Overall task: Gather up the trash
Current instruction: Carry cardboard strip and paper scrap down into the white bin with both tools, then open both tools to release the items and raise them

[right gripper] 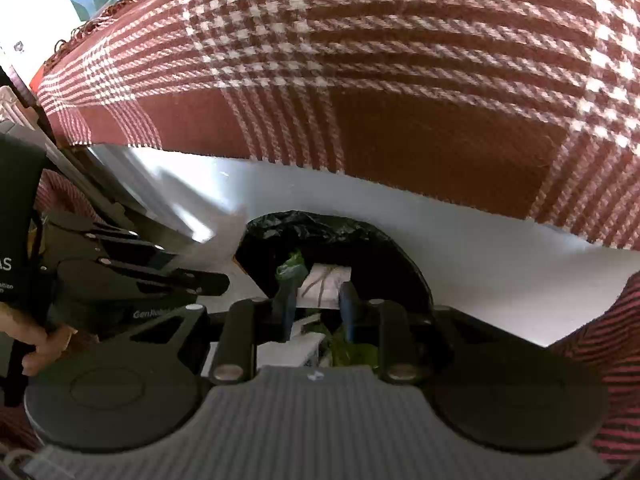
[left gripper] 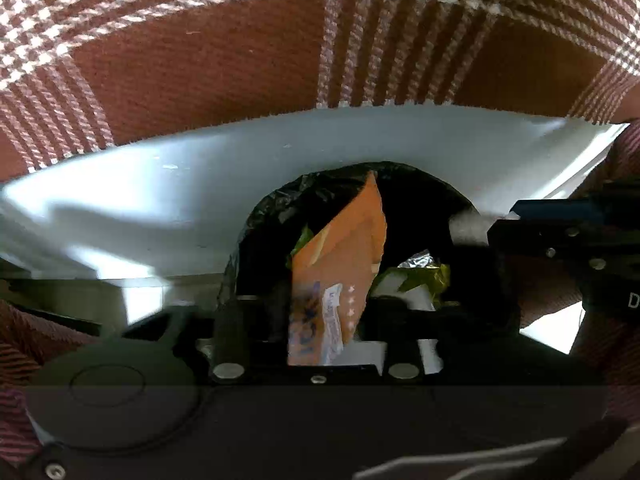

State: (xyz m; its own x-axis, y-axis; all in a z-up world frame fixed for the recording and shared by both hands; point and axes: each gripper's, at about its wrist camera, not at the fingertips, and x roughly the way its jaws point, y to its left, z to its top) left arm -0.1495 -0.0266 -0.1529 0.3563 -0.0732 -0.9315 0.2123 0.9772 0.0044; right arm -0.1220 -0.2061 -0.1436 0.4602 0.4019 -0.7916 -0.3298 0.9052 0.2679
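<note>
A bin lined with a black bag (left gripper: pixel 256 232) opens right below both grippers. In the left wrist view an orange snack packet (left gripper: pixel 344 240) stands upright between the fingers of my left gripper (left gripper: pixel 328 292), its top over the bin mouth. The jaws stand apart and are open. Foil and a yellow-green wrapper (left gripper: pixel 428 276) lie inside. In the right wrist view my right gripper (right gripper: pixel 316 296) hangs over the black bag (right gripper: pixel 320 224). Its blue-padded fingertips (right gripper: pixel 347 300) are shut on a white scrap of paper (right gripper: pixel 324 280). A green wrapper (right gripper: pixel 292 264) lies beside it.
A red and white plaid cloth (left gripper: pixel 200 52) drapes over furniture just behind the bin, above a pale floor (left gripper: pixel 120 200). The right gripper (left gripper: pixel 532 236) reaches in from the right edge, the left gripper (right gripper: pixel 160 276) from the left. A person's hand (right gripper: pixel 40 344) and red striped sleeve (right gripper: pixel 612 340) are close.
</note>
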